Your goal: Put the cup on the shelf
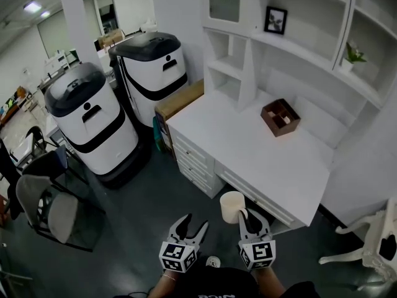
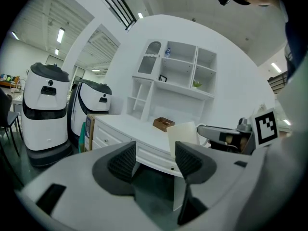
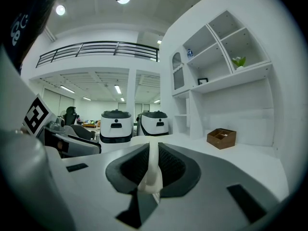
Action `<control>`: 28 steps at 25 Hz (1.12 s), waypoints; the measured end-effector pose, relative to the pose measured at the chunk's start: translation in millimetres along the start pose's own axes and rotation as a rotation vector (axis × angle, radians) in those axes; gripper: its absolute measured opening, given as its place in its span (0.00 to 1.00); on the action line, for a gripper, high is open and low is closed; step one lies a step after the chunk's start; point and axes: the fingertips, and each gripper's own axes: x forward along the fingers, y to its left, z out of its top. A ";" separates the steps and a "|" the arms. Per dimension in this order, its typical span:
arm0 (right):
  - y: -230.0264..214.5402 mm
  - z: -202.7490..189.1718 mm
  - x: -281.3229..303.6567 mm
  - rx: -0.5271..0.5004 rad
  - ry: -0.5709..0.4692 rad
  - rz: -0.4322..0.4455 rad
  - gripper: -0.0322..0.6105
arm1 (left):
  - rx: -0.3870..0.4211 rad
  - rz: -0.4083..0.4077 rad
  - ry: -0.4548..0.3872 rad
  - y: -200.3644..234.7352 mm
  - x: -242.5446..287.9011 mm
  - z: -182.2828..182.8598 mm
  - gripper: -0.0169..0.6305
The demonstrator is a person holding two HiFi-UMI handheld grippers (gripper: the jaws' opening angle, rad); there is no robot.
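Note:
A cream cup (image 1: 231,206) hangs in the air just off the front edge of the white desk (image 1: 260,154), held by its handle. My right gripper (image 1: 247,216) is shut on the cup's handle (image 3: 151,170), which shows as a thin cream strip pinched between the dark pads. My left gripper (image 1: 190,226) stands open beside it, to the left, with nothing between its fingers (image 2: 122,161). From the left gripper view the cup (image 2: 183,134) shows past the right jaw. The white shelf unit (image 1: 298,36) rises behind the desk.
A brown wooden box (image 1: 280,117) sits on the desk near the back. A picture frame (image 1: 275,20) and a small plant (image 1: 352,58) stand on the shelves. Two white and black robots (image 1: 93,120) stand to the left, a chair (image 1: 53,207) nearer left, a white chair (image 1: 372,241) at right.

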 end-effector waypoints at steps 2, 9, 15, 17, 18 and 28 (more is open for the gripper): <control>-4.4 1.8 5.3 0.004 -0.005 0.002 0.14 | -0.008 -0.004 0.005 1.3 8.1 0.4 0.41; -14.9 4.3 26.2 0.017 0.005 -0.012 0.14 | -0.024 -0.033 0.008 8.1 37.3 5.5 0.41; -28.2 7.4 69.2 0.049 -0.007 -0.068 0.14 | 0.011 -0.119 0.034 29.6 85.9 20.1 0.41; -33.3 9.8 88.9 0.054 -0.008 -0.090 0.14 | 0.033 -0.139 0.028 44.0 103.9 34.2 0.41; -35.8 12.0 99.0 0.055 -0.010 -0.102 0.14 | 0.039 -0.145 0.024 52.3 113.1 42.3 0.41; -46.4 38.3 197.5 0.066 -0.012 -0.209 0.14 | 0.073 -0.199 0.038 137.9 178.3 98.6 0.41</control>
